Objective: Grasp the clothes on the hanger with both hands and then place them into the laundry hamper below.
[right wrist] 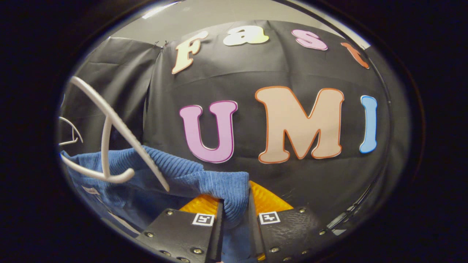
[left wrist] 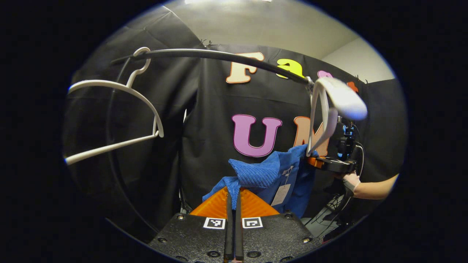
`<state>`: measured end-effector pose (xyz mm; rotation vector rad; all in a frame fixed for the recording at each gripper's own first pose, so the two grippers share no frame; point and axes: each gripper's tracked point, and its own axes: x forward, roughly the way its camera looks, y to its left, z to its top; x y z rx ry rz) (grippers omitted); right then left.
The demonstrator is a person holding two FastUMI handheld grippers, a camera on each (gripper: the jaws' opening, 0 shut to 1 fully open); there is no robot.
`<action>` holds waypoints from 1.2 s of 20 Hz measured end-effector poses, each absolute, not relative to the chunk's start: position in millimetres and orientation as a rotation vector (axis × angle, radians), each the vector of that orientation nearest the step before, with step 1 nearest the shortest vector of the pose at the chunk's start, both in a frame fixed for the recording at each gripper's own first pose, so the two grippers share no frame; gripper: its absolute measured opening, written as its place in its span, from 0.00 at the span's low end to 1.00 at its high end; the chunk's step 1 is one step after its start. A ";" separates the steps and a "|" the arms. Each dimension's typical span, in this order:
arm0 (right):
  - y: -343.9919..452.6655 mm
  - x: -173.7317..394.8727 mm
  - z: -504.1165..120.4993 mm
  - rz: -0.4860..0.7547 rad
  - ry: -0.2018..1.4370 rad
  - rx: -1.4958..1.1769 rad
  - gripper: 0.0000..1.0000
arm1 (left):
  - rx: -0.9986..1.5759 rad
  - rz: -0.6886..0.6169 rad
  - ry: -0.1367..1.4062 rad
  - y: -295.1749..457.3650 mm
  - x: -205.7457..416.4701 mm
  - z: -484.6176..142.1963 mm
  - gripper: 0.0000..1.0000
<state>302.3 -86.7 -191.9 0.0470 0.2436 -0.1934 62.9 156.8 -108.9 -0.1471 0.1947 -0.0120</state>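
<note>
Left gripper [left wrist: 234, 197] and right gripper [right wrist: 235, 210], each with jaws closed on a fold of the blue knit garment [left wrist: 263, 175], which spans between them below the black rail [left wrist: 219, 55]; a white hanger [left wrist: 325, 109] hangs just above the cloth

Rail [left wrist: 219, 56]: runs across the top of the left gripper view, in front of the booth wall.
Left hanger [left wrist: 120, 120]: hooked on the rail's left end.
Right hanger [left wrist: 329, 109]: on the rail's right end, tilted, just above the garment.
Garment [left wrist: 263, 175]: below the rail, stretched between the two grippers.
Left gripper [left wrist: 234, 197]: in front of the garment, pinching its left edge.
Right gripper [right wrist: 236, 215]: clamped on a fold at the garment's right end; the hanger [right wrist: 117, 138] lies to its left.
</note>
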 end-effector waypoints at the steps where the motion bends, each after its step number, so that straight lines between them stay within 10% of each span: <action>1: -85.5 297.8 -198.4 -0.191 0.257 0.045 0.30 | -0.150 -0.008 0.201 153.8 60.4 -113.9 0.02; 13: -70.5 213.6 -256.5 -0.151 0.400 0.017 0.30 | -0.037 -0.021 0.307 113.3 15.4 -148.5 0.02; 24: -22.3 171.8 -211.2 -0.007 0.356 0.031 0.30 | 0.043 -0.292 0.282 -3.8 63.3 -155.7 0.02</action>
